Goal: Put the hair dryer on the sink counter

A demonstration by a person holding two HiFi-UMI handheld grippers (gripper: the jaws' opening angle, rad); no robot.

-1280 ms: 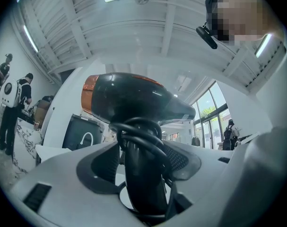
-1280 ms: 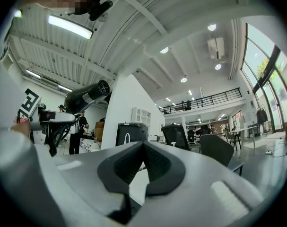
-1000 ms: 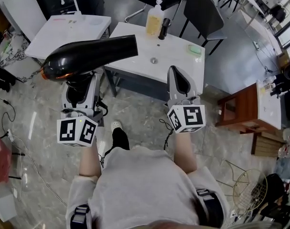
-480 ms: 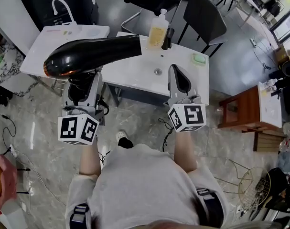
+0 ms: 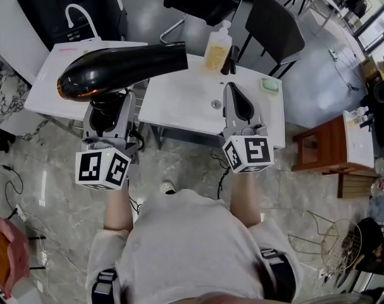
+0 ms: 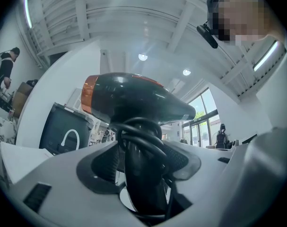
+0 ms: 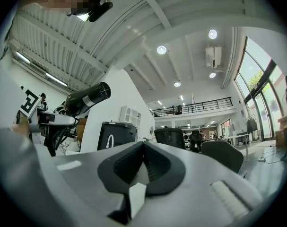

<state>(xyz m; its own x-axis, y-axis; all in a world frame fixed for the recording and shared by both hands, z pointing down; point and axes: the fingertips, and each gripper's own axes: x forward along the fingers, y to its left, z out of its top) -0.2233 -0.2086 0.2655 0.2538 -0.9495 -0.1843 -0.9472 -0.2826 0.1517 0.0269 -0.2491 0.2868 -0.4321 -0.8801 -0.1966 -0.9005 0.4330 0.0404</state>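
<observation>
The person stands at the front edge of a white counter (image 5: 179, 94) with a small round drain (image 5: 216, 104) set into its top. At the back of it stand a clear bottle of yellow liquid (image 5: 218, 47) and a dark upright fitting (image 5: 230, 59); a pale green dish (image 5: 270, 84) lies near the right-hand end.

The left hand-held gripper (image 5: 108, 106) is clamped on the handle of the black hair dryer (image 5: 119, 69). It holds the hair dryer up in the air, body level, orange back end to the left and nozzle pointing right towards the bottle. The left gripper view shows the cord looped round the handle between the jaws (image 6: 141, 174), with the dryer's body (image 6: 134, 98) above them. The dryer is not on the counter; it hangs over the counter's left end.

The right hand-held gripper (image 5: 238, 100) is raised over the front of the counter near the drain, its jaws pressed together with nothing in them (image 7: 143, 164).

To the left is a second white surface (image 5: 49, 87) with a curved white tap (image 5: 78, 14). Behind the counter is a dark chair (image 5: 277, 27), to the right a low wooden table (image 5: 324, 144), and a wire basket (image 5: 334, 246) sits on the grey marbled floor (image 5: 46, 189). The gripper views show a high white ceiling with round lights and tall windows.
</observation>
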